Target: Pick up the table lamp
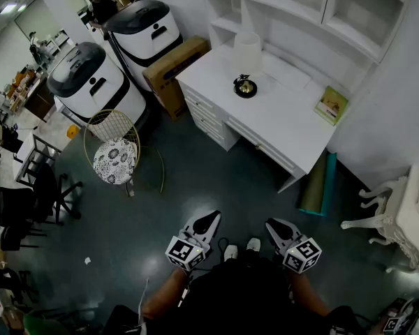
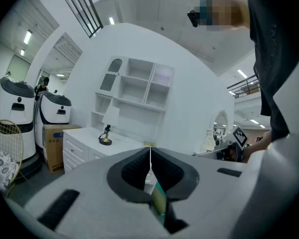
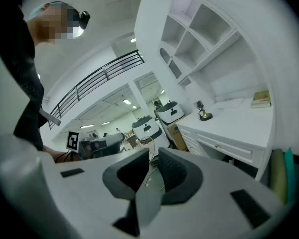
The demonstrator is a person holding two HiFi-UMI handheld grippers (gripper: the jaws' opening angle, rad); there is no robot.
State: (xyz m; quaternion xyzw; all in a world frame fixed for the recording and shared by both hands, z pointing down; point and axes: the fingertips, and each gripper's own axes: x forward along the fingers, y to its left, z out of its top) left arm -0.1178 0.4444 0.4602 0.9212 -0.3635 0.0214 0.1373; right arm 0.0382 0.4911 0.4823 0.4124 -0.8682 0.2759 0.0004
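The table lamp (image 1: 246, 65), with a white shade and a dark, brass-coloured base, stands upright near the back of the white desk (image 1: 286, 117). It is small in the left gripper view (image 2: 107, 128) and in the right gripper view (image 3: 203, 112). Both grippers hang close to my body over the dark floor, well short of the desk. My left gripper (image 1: 214, 217) (image 2: 150, 151) has its jaws pressed together on nothing. My right gripper (image 1: 270, 223) (image 3: 154, 152) shows a narrow gap between its jaws, with nothing in it.
A green book (image 1: 332, 105) lies on the desk's right end, under a white shelf unit (image 1: 314, 12). A rolled green mat (image 1: 314, 183) leans by the desk. A cardboard box (image 1: 174, 68), two white machines (image 1: 91, 82) and a wire chair (image 1: 115, 152) stand left. An ornate white table (image 1: 405, 215) is at right.
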